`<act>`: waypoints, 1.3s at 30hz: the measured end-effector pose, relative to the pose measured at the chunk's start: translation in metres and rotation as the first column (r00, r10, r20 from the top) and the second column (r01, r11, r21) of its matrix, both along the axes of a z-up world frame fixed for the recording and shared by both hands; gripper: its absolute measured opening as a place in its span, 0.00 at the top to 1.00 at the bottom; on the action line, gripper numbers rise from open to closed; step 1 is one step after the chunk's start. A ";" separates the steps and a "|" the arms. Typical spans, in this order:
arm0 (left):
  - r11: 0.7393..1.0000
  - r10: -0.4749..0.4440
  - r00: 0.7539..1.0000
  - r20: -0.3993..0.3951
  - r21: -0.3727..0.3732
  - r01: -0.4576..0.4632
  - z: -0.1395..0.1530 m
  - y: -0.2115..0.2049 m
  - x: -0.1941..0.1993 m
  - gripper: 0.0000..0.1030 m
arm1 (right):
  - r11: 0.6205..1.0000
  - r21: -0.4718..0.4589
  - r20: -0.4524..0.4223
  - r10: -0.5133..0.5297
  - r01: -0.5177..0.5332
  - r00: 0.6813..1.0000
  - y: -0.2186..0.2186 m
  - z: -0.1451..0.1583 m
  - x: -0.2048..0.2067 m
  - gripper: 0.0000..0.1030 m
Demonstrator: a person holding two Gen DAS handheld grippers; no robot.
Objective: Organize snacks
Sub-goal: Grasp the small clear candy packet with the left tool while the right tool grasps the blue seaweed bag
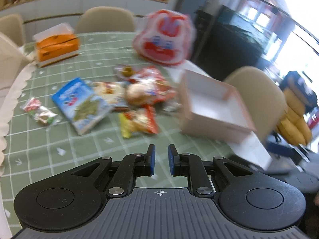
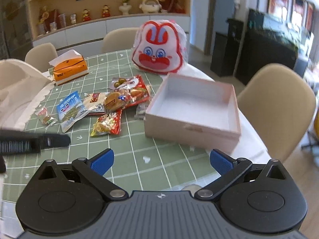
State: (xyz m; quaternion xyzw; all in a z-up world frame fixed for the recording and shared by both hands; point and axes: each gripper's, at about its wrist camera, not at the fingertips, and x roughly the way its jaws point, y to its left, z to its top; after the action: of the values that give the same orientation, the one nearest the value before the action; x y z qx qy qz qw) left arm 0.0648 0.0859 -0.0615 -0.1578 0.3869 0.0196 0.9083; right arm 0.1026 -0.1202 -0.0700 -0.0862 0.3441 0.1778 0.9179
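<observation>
The right gripper [image 2: 161, 160] is spread wide and empty; the left gripper [image 1: 161, 160] is nearly closed, empty. Snacks [image 2: 107, 126] lie ahead-left, the box [image 2: 191, 131] ahead-right, nearer the right gripper.

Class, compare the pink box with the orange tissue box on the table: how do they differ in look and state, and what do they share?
The pink box is open-topped and empty, showing a white inside; the orange tissue box is closed, with a tissue sticking out. The pink box is plain and lies nearer the snack pile; the tissue box is bright orange and farther back. Both rest on the green checked tablecloth.
</observation>
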 end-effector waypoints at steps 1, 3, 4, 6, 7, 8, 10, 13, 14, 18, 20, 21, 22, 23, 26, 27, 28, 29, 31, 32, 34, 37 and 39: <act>0.999 0.039 0.999 -0.009 0.007 -0.039 -0.004 0.012 0.005 0.82 | 1.000 -0.007 0.012 0.015 -0.015 1.000 0.006 -0.002 0.003 0.00; 0.991 0.130 0.991 -0.027 0.036 -0.129 -0.011 0.036 0.013 0.83 | 0.998 -0.017 0.026 0.062 -0.061 0.998 0.022 -0.007 0.012 0.00; 0.984 0.176 0.983 -0.048 0.044 -0.174 -0.015 0.050 0.017 0.83 | 0.996 -0.018 0.024 0.092 -0.091 0.995 0.031 -0.009 0.018 0.00; 0.978 0.210 0.976 -0.056 0.000 -0.211 -0.025 0.082 0.021 0.82 | 0.989 -0.015 0.012 0.148 -0.148 0.989 0.052 -0.013 0.033 0.00; 0.977 0.212 0.976 -0.053 -0.025 -0.213 -0.029 0.097 0.022 0.82 | 0.985 -0.009 0.004 0.172 -0.172 0.985 0.063 -0.016 0.041 0.00; 0.973 0.224 0.973 -0.064 -0.042 -0.227 -0.034 0.111 0.024 0.82 | 0.980 -0.002 -0.008 0.197 -0.197 0.980 0.077 -0.019 0.050 0.00; 0.959 0.272 0.958 -0.090 -0.054 -0.278 -0.043 0.143 0.027 0.82 | 0.969 0.008 -0.025 0.246 -0.246 0.969 0.107 -0.027 0.066 0.00; 0.925 0.378 0.921 -0.092 -0.012 -0.380 -0.053 0.180 0.027 0.82 | 0.944 0.003 -0.021 0.330 -0.330 0.944 0.159 -0.043 0.086 0.00; 0.909 0.413 0.905 -0.099 -0.012 -0.416 -0.056 0.194 0.026 0.82 | 0.933 -0.005 -0.022 0.360 -0.360 0.933 0.178 -0.049 0.090 0.00; 0.869 0.484 0.869 -0.103 -0.055 -0.491 -0.071 0.237 0.027 0.81 | 0.892 -0.055 -0.025 0.447 -0.448 0.894 0.240 -0.073 0.099 0.00; 0.859 0.503 0.858 -0.108 -0.051 -0.510 -0.078 0.251 0.033 0.81 | 0.881 -0.090 -0.027 0.464 -0.465 0.885 0.261 -0.083 0.102 0.00; 0.855 0.509 0.854 -0.106 -0.052 -0.516 -0.082 0.256 0.037 0.81 | 0.875 -0.106 -0.033 0.471 -0.472 0.881 0.269 -0.088 0.104 0.01; 0.852 0.515 0.851 -0.106 -0.051 -0.522 -0.083 0.256 0.038 0.81 | 0.870 -0.122 -0.044 0.476 -0.477 0.879 0.273 -0.092 0.105 0.07; 0.848 0.520 0.848 -0.102 -0.056 -0.527 -0.086 0.259 0.041 0.81 | 0.867 -0.123 -0.056 0.479 -0.482 0.876 0.275 -0.094 0.105 0.11; 0.851 0.515 0.854 -0.078 -0.074 -0.520 -0.091 0.259 0.051 0.81 | 0.877 -0.059 -0.101 0.470 -0.477 0.877 0.266 -0.090 0.105 0.30; 0.860 0.500 0.863 -0.067 -0.078 -0.504 -0.092 0.257 0.057 0.81 | 0.883 -0.051 -0.110 0.458 -0.466 0.882 0.260 -0.089 0.104 0.34; 0.874 0.476 0.878 -0.056 -0.080 -0.479 -0.094 0.254 0.064 0.81 | 0.890 -0.042 -0.120 0.447 -0.454 0.886 0.254 -0.088 0.103 0.38; 0.896 0.436 0.899 -0.041 -0.078 -0.438 -0.096 0.249 0.071 0.81 | 0.898 -0.027 -0.140 0.431 -0.439 0.891 0.245 -0.087 0.102 0.41; 0.938 0.338 0.941 -0.020 -0.069 -0.339 -0.098 0.235 0.084 0.81 | 0.912 0.001 -0.180 0.404 -0.411 0.897 0.227 -0.086 0.101 0.41; 0.956 0.285 0.958 -0.017 -0.067 -0.286 -0.099 0.229 0.090 0.81 | 0.918 0.008 -0.200 0.390 -0.397 0.899 0.218 -0.086 0.100 0.41; 0.981 0.178 0.984 -0.019 -0.072 -0.179 -0.098 0.215 0.095 0.81 | 0.930 0.013 -0.225 0.360 -0.366 0.905 0.201 -0.087 0.096 0.41; 0.995 0.099 0.994 -0.036 -0.001 -0.099 -0.089 0.196 0.086 0.81 | 0.949 0.021 -0.222 0.311 -0.314 0.924 0.175 -0.086 0.089 0.34; 0.991 0.068 0.996 -0.052 0.122 -0.062 -0.084 0.180 0.077 0.81 | 0.962 0.038 -0.239 0.272 -0.271 0.932 0.159 -0.089 0.086 0.30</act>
State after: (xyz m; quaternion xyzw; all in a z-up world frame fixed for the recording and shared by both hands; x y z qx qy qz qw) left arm 0.1421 0.2664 -0.1452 -0.1146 0.4051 0.0769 0.9038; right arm 0.1885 0.0385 -0.1593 -0.1084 0.4377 0.3129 0.8359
